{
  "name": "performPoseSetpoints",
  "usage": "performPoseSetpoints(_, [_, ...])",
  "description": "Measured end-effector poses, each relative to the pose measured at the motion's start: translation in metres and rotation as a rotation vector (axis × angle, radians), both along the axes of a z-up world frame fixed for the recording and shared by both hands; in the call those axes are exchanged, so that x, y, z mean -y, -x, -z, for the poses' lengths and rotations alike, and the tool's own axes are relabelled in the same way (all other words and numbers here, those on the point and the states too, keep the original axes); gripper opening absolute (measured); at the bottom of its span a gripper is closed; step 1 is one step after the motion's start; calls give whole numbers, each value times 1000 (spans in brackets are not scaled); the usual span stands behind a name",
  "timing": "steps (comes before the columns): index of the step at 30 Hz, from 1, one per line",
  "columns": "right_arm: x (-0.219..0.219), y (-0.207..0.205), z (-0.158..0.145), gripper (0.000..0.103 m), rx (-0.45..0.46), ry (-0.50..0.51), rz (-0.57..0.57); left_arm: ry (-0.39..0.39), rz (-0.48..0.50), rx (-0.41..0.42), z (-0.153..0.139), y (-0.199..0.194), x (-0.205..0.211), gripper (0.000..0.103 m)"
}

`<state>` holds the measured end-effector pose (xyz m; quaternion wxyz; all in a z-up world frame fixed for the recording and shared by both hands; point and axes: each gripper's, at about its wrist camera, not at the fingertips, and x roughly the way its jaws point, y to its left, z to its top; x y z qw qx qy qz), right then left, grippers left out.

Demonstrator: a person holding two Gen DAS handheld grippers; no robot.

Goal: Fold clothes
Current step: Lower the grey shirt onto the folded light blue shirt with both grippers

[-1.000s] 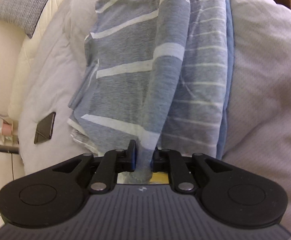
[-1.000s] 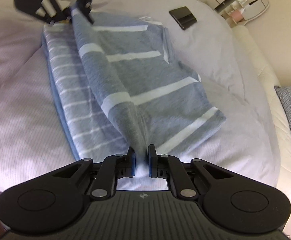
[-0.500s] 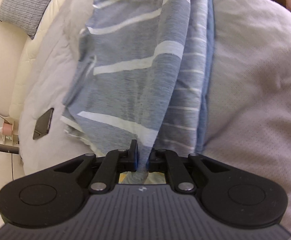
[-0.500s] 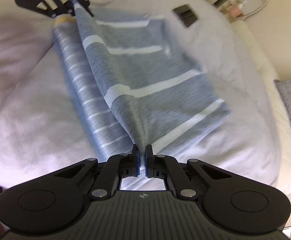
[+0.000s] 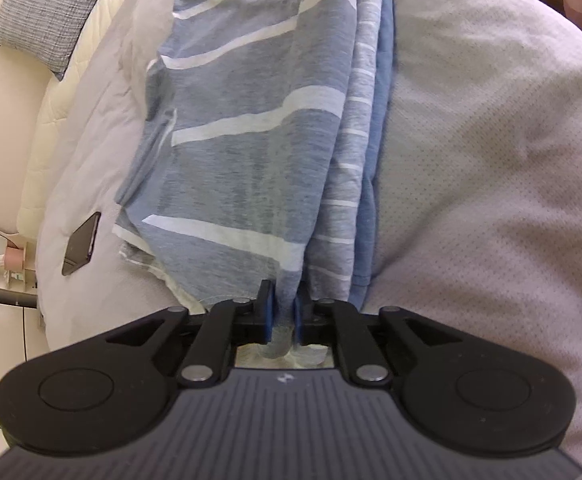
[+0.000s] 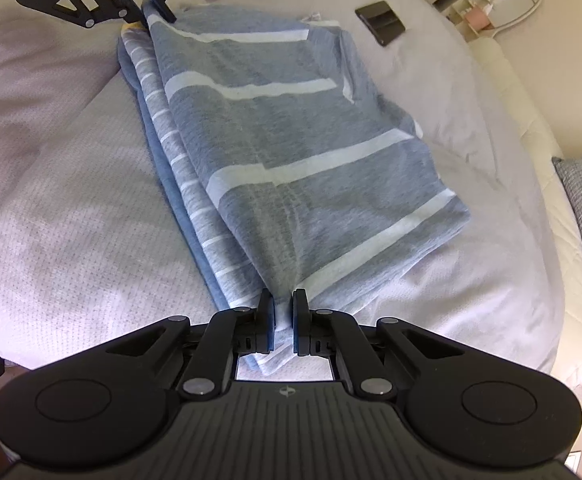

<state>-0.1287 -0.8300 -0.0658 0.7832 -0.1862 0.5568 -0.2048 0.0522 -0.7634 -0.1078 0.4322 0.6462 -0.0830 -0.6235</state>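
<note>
Striped shirt: blue-grey with white bands, lying folded lengthwise down the middle of the bed.
Hidden bits: under-layers are peeking out only along one long edge, rest is buried.
Left gripper: pressed together, pinching one end.
Right gripper: clamping the opposite end, fabric bunching between the pads.
Phone: lying near the far edge.

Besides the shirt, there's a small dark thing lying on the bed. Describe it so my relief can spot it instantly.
Start at the pale grey duvet. Beyond the blue striped shirt, toward the round mirror, lies a flat black rectangle, possibly a phone or wallet. It's the only dark item there.
</note>
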Motion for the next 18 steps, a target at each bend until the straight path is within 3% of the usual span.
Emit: performPoseSetpoints(18, [-3,10,7,6,28,-44,95,-44,-67,-19,-12,-6,-10,9])
